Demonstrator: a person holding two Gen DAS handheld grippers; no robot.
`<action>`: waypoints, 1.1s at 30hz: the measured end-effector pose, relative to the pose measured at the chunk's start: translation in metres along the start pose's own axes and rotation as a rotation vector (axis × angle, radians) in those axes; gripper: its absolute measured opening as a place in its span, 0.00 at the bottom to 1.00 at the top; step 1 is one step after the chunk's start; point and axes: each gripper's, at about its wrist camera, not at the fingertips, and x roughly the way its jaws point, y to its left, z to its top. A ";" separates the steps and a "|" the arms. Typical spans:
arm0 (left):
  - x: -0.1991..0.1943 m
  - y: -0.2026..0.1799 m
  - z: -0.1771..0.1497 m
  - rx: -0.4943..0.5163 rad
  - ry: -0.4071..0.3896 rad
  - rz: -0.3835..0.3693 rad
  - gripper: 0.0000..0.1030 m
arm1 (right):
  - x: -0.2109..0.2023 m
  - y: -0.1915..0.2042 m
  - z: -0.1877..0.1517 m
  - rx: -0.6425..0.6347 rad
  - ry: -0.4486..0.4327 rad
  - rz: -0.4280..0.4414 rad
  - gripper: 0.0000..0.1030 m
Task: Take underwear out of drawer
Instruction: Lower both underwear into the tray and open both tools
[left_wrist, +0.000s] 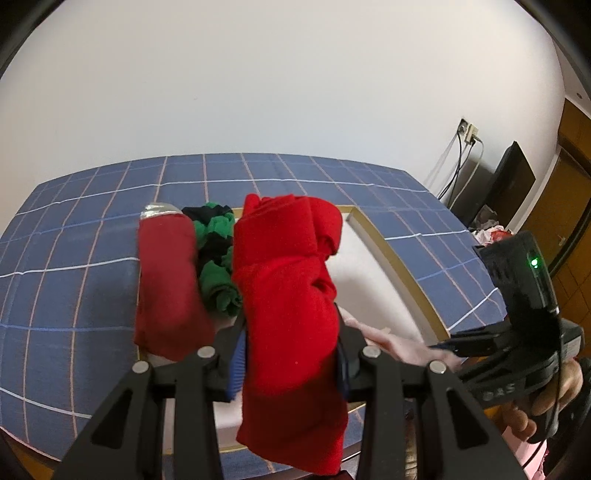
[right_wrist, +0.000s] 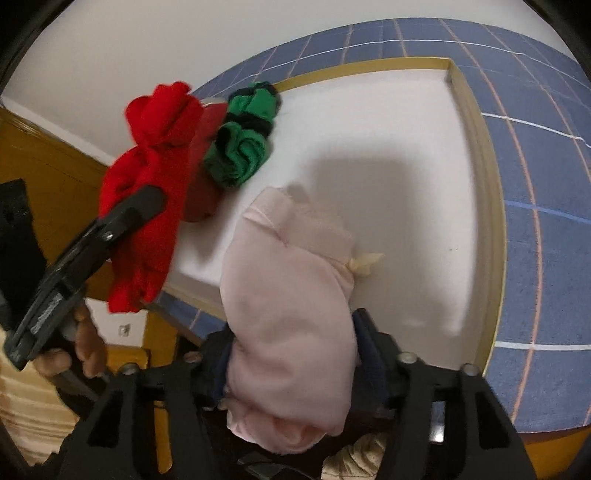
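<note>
The left gripper (left_wrist: 291, 369) is clamped on a bright red rolled cloth bundle of underwear (left_wrist: 288, 295), which hangs limp from the jaws above the shallow white-floored drawer with a tan rim (right_wrist: 476, 147). The right gripper (right_wrist: 291, 365) has a pale pink soft cotton bundle (right_wrist: 291, 295) between its fingers, pads pressing its sides, its far end resting on the drawer floor. A darker red roll with a silver waistband (left_wrist: 166, 280) and a green-and-black rolled piece (right_wrist: 240, 147) lie side by side in the drawer, on a blue checked cloth surface (left_wrist: 74, 258). These garments look light, soft and floppy; a pinch across the thick middle of each roll should hold, while a grab at a loose edge would likely let it unroll or slip.
</note>
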 end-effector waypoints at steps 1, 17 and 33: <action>0.000 0.000 0.000 0.000 0.001 0.001 0.36 | 0.000 -0.002 0.001 0.016 0.000 0.019 0.27; 0.062 0.013 0.036 -0.119 -0.023 0.083 0.36 | -0.006 0.016 0.085 0.064 -0.421 -0.042 0.23; 0.108 0.015 0.048 -0.117 0.010 0.201 0.61 | 0.047 -0.027 0.111 0.321 -0.325 0.132 0.32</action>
